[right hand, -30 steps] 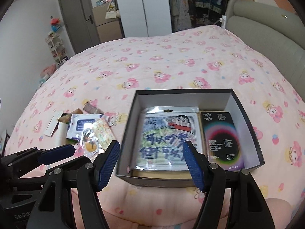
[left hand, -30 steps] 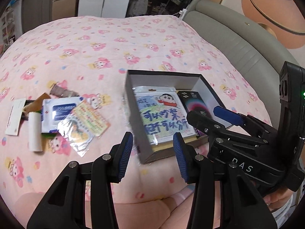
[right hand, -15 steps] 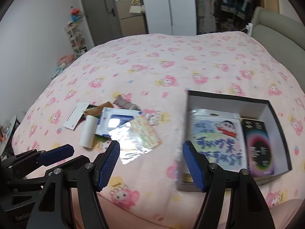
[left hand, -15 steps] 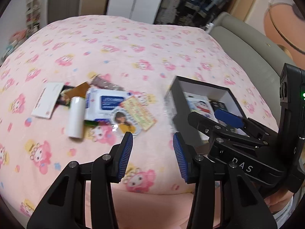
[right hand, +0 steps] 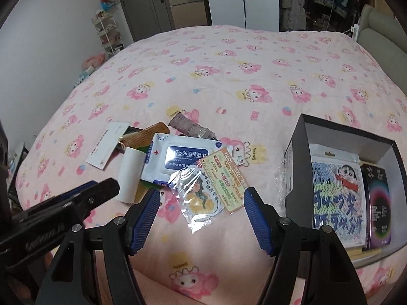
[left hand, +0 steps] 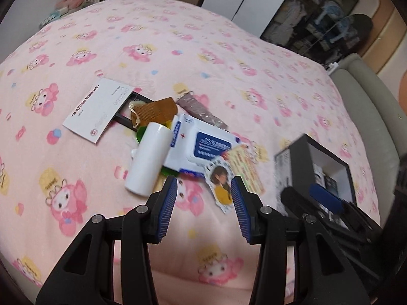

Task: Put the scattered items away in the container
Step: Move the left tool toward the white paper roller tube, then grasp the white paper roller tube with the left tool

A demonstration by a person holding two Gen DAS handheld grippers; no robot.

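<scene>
A pile of small items lies on the pink bedspread: a wet-wipes pack (right hand: 175,160) (left hand: 201,150), a white tube (right hand: 131,175) (left hand: 148,157), a character card in clear wrap (right hand: 201,198) (left hand: 221,180), an orange card (right hand: 226,183), a wooden comb (left hand: 155,110), a white envelope (left hand: 99,109) and a brown sachet (right hand: 189,125). The dark open box (right hand: 295,167) (left hand: 297,162) sits to their right, holding a cartoon pack (right hand: 335,195) and a black booklet (right hand: 379,208). My left gripper (left hand: 203,203) is open just before the pile. My right gripper (right hand: 202,218) is open, just before the character card.
The pink patterned bedspread (right hand: 229,71) covers the whole bed. A grey padded headboard (left hand: 366,106) runs along the right. A shelf and toys (right hand: 106,33) stand by the far wall, near a door and wardrobe.
Both grippers swung left from over the box to the scattered pile. The box now sits at the right edge of both views. Both stay open.
</scene>
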